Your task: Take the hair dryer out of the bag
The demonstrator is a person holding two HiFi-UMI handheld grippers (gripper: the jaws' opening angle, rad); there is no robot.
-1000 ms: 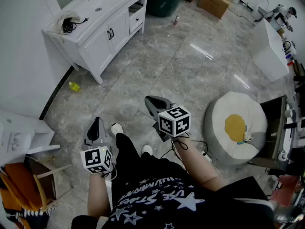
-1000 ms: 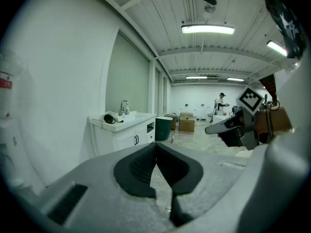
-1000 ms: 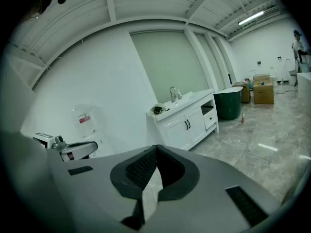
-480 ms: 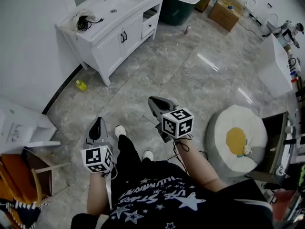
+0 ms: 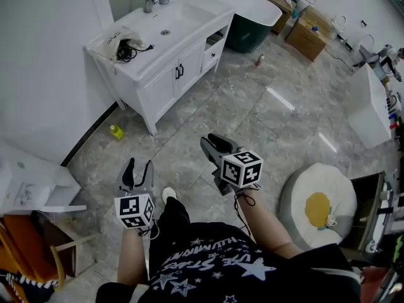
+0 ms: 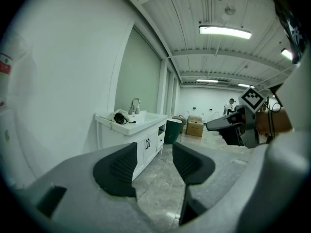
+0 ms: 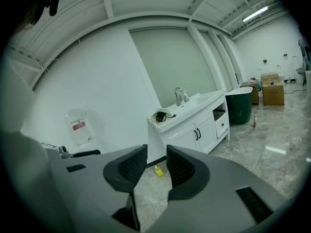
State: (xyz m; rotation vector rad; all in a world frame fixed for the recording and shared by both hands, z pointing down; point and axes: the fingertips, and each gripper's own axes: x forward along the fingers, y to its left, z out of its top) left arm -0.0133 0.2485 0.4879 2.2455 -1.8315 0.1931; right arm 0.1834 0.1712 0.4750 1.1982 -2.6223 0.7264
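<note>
Left gripper (image 5: pixel 137 169) and right gripper (image 5: pixel 214 142) have both just been opening. Each now stands empty, the left wider. The white vanity (image 5: pixel 165 84) at far left has drawn closer than a second ago. The bag (image 5: pixel 117 38) lies on its left end, black cord (image 5: pixel 130 51) spilling out, the hair dryer presumably inside and well out of reach.

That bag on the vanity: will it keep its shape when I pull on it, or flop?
Probably floppy: the bag lies crumpled and slumped on the vanity, so it should sag and slide rather than stay put. The black cord spilling from it looks loose and may trail or snag.
</note>
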